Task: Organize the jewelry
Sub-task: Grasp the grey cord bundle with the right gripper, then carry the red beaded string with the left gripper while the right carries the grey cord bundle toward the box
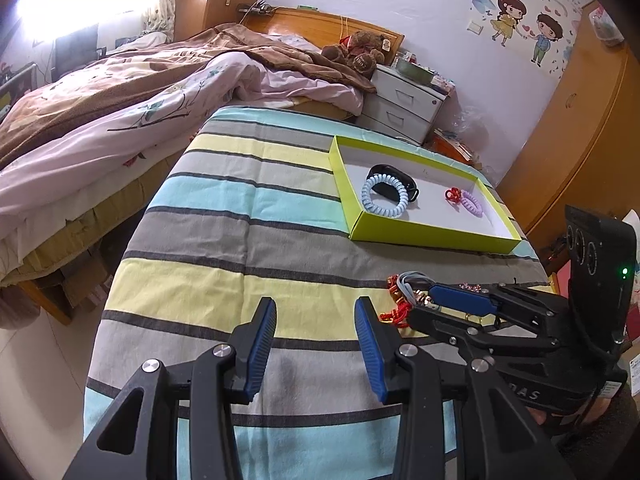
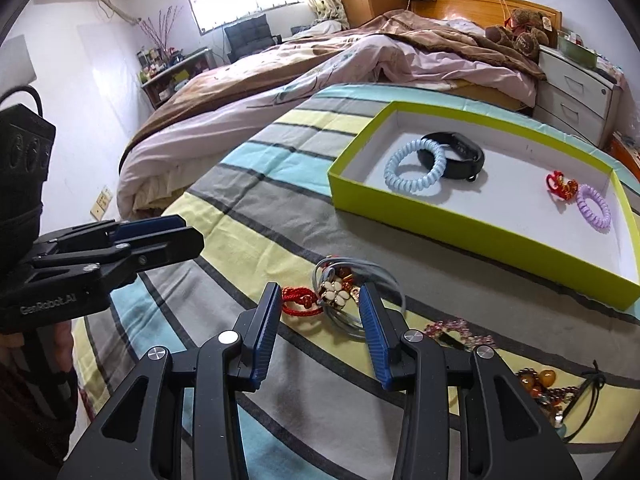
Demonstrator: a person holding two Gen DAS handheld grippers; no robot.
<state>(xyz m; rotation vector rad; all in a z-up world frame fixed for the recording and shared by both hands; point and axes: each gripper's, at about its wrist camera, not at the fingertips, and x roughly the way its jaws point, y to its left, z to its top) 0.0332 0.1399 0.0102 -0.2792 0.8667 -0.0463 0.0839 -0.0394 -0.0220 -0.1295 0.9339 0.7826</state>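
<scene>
Here the right gripper [image 2: 319, 312] spreads around the flower bracelet [image 2: 334, 292], likely bound for the box [image 2: 472, 240]; the left gripper [image 1: 315, 320] waits spread, empty.

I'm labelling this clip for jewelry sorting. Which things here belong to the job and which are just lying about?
Job: green tray; blue coil band, black bracelet inside; flower bracelet, red cord between right hand-held gripper fingers.

Lying about: teddy bear, nightstand, quilt.

One green box [image 2: 460, 222], two coil bands [image 2: 416, 170], one black wristband [image 2: 460, 156], one red charm [image 2: 560, 186]
</scene>
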